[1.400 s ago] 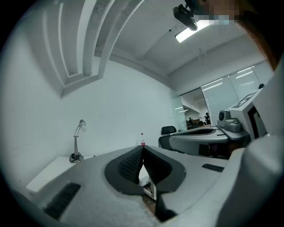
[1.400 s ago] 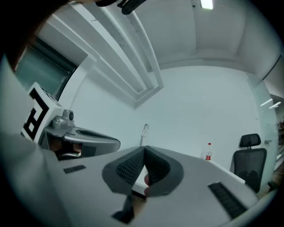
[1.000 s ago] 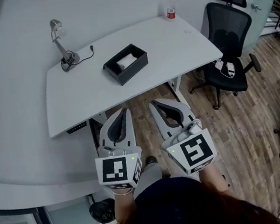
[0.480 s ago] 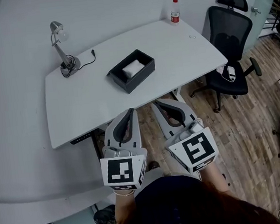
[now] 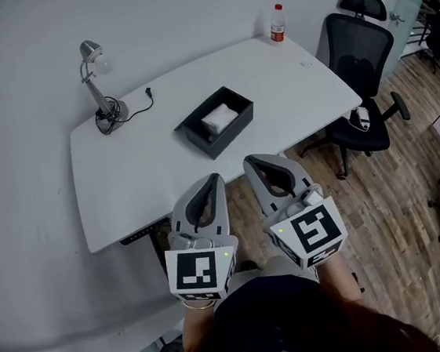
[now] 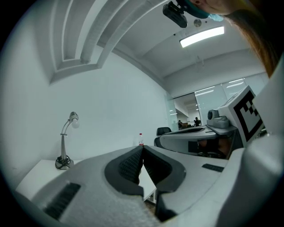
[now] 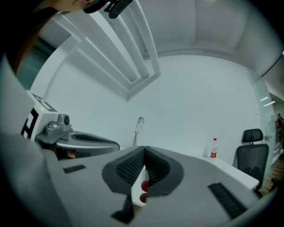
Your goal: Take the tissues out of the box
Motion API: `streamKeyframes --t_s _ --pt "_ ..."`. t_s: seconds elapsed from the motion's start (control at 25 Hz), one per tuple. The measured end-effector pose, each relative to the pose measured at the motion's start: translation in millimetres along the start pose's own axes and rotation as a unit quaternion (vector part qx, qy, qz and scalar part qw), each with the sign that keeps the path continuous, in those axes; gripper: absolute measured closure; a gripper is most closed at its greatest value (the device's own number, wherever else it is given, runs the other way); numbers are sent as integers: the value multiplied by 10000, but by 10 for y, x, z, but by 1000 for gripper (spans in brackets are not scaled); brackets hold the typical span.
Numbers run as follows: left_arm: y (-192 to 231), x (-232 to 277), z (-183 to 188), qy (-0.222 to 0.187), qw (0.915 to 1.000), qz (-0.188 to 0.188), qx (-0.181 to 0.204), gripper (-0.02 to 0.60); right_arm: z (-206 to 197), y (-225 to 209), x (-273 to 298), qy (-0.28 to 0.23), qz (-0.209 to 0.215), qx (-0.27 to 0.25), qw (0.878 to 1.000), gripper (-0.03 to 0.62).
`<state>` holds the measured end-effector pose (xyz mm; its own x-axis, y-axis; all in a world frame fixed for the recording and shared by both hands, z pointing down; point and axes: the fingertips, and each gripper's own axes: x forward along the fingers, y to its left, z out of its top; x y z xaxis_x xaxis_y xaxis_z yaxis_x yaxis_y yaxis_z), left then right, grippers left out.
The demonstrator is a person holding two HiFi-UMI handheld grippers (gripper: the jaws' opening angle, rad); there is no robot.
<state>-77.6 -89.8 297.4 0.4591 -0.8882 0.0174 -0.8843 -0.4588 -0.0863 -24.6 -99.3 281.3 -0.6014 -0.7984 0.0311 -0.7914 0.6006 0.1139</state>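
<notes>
- As the head view looks steeply down, a white table stands ahead of the person. A black box sits near its middle, open at the top, with white tissues lying inside.
- On the same view a desk lamp stands at the table's far left corner and a bottle with a red label at its far right corner. A black office chair stands on the wood floor to the right.
- Held side by side at the table's near edge, well short of the box, the left gripper and the right gripper both point toward the table.
- From the left gripper view, its jaws are pressed together at the tips with nothing between them. The lamp stands off to the left, the bottle shows just above the tips, and the right gripper lies alongside at the right.
- From the right gripper view, those jaws are likewise closed tip to tip and grip nothing. The lamp rises above the tips, the bottle and chair are at the right, and the left gripper is at the left.
</notes>
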Motion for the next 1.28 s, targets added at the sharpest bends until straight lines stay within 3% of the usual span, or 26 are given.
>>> streamKeyframes --t_s 0.36,0.76,1.28 --pt "103 147 -51 -32 9997 -254 -61 557 -53 -77 243 186 -184 -67 9996 576" --pt "339 383 -68 -11 9996 -198 -177 557 -98 -229 569 285 -173 -123 9994 574" --pt "637 878 -103 72 9994 -303 -123 557 -295 -494 1094 685 -61 -155 9975 520"
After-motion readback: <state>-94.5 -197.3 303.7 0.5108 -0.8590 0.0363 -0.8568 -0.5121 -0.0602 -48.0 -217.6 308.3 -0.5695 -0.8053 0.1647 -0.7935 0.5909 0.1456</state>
